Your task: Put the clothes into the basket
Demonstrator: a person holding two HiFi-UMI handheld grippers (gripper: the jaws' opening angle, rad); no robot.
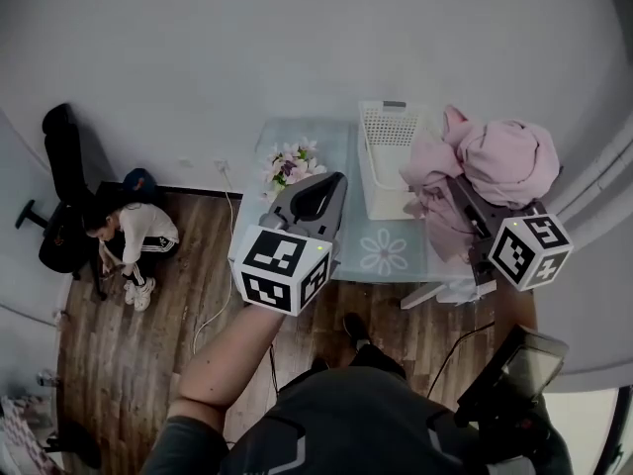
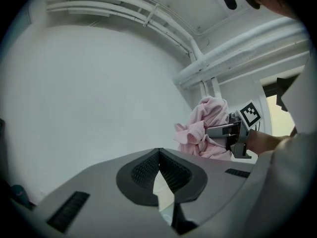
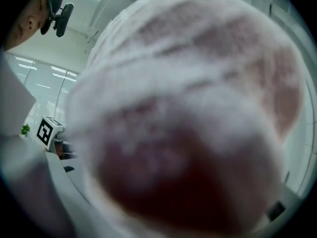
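right gripper view is filled by the pink clothes (image 3: 188,113), clamped between the right gripper's (image 1: 457,198) jaws. the bundle hangs roughly upright just right of the basket (image 1: 388,156); the left gripper's (image 1: 332,180) jaws are together, empty.

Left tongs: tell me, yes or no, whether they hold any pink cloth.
No. The left tongs meet at their tips with nothing between them, and the pink clothes hang well apart from them.
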